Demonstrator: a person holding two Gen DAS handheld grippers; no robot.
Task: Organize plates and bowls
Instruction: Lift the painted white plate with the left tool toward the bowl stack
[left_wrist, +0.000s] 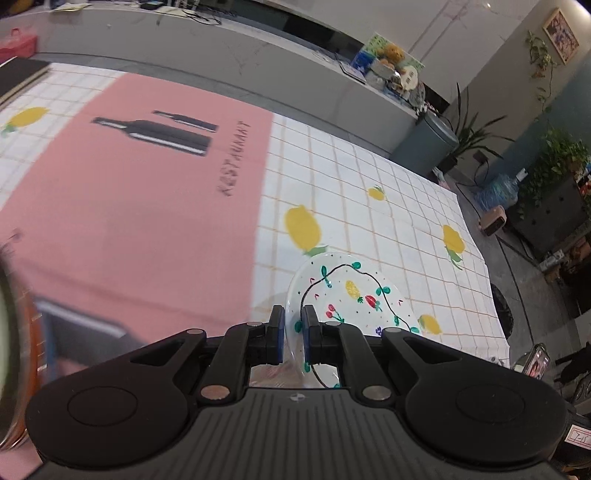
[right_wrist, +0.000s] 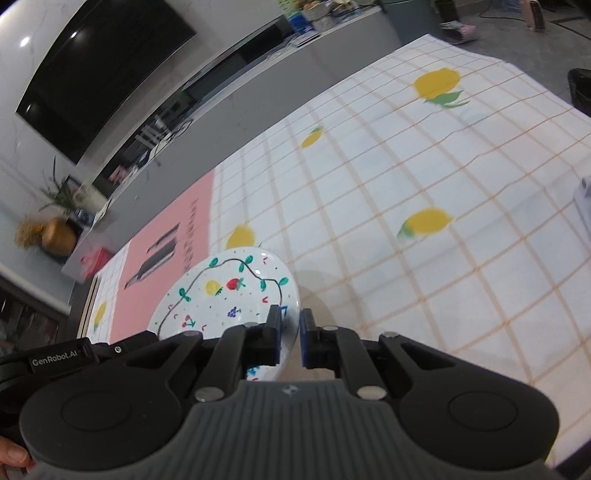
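Blue pads line the black left tongs (left_wrist: 293, 325), which are clamped on the left rim of a white round ceramic plate painted with fruit and a black vine (left_wrist: 351, 291). In the left wrist view the plate sits in the lower centre of the frame, tilted and lifted clear of the cloth, its painted face turned up and to the right. The black right tongs (right_wrist: 290, 326) are clamped on the opposite rim of the same plate (right_wrist: 229, 291); in the right wrist view it fills the lower centre-left, with a soft shadow on the cloth just right of it.

Beneath the plate spreads a white checked tablecloth with orange grid lines and yellow lemon prints (left_wrist: 369, 184), covering the counter. A pink rectangular placemat printed with dark wine bottles and the word RESTAURANT (left_wrist: 140, 192) lies on the cloth, taking up the left half of the left wrist view; in the right wrist view it shows at middle left.

Beyond the cloth runs a long grey ledge (left_wrist: 221, 48) across the top of the left wrist view. A large black screen (right_wrist: 103, 70) hangs at the upper left of the right wrist view. Green potted plants (left_wrist: 557, 158) stand at the right edge.
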